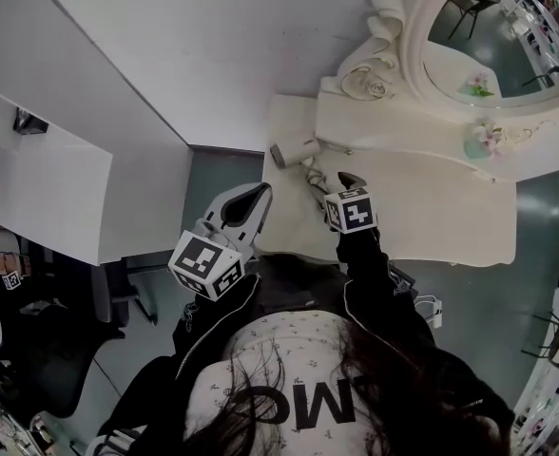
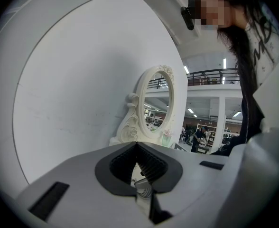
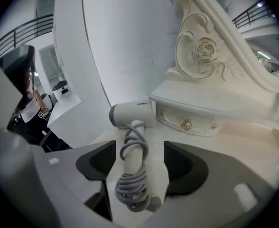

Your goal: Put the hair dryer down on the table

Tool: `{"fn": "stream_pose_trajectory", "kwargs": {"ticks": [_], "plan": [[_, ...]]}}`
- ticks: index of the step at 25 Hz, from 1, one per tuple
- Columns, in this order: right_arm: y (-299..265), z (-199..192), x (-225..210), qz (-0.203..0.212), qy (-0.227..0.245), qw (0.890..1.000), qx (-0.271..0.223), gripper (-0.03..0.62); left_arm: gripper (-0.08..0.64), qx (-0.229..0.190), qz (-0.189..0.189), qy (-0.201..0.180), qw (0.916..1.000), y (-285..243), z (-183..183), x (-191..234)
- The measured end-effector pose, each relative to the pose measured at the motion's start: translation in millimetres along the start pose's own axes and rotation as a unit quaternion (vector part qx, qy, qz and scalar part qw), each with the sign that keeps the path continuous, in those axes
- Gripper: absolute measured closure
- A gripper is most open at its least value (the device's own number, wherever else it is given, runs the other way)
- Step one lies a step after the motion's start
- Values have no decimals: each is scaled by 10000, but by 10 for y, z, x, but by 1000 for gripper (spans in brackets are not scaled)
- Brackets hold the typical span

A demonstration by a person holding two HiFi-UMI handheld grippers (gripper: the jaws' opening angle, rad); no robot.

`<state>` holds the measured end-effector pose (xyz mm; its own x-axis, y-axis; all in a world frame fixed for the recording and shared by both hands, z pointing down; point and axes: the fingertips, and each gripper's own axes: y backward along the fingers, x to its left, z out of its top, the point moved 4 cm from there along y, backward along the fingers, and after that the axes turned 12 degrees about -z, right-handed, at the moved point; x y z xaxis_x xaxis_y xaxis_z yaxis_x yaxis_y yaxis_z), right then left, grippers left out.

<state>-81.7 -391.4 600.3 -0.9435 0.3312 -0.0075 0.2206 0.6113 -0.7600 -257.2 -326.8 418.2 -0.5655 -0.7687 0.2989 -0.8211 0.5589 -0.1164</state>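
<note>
Although the hair dryer [image 3: 132,114] already lies flat on the pale dressing table [image 1: 432,207], near its left corner and just in front of the small drawer box [image 3: 196,120] under the ornate mirror [image 1: 422,55], the job could yet come undone on the way out. Its grey cord [image 3: 130,186], wound round the handle in loose coils, is the likely snag: a crooked pull-back could catch a loop and drag the dryer toward the table's edge (the corner is close by). At left, the left gripper [image 1: 259,194] hangs off the table's left side, well apart from the dryer, its fingers closed tip to tip with nothing gripped between them. At right, the right gripper [image 1: 335,180] sits low at the table's front, its fingers spread as wide as they go. The handle and cord lie between them with clear gaps on both sides, so neither pad presses the dryer and it rests on the table under its own weight.
</note>
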Motion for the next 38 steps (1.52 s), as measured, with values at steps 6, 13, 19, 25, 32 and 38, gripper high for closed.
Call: {"fn": "stream_pose_trajectory", "kwargs": {"ticks": [6, 13, 19, 25, 32, 38], "plan": [[515, 125, -113, -85, -508, 9953, -816, 267, 565, 142, -275, 133, 9994, -126, -108, -125], [1097, 170, -71, 398, -921, 9847, -1423, 272, 565, 217, -503, 212, 9983, -254, -216, -319], [1417, 41, -49, 705, -1025, 9788, -1626, 272, 565, 244, -611, 134, 9977, -353, -245, -523], [1762, -185, -148, 827, -1106, 9745, -1768, 293, 565, 247, -637, 9, 9977, -437, -240, -897], [2290, -583, -243, 1004, -1098, 9692, -1963, 293, 565, 264, -597, -119, 9978, -494, -340, -1523], [2794, -1071, -322, 1063, -1104, 9651, -2124, 301, 565, 273, -639, -236, 9973, -467, -521, -2204]]}}
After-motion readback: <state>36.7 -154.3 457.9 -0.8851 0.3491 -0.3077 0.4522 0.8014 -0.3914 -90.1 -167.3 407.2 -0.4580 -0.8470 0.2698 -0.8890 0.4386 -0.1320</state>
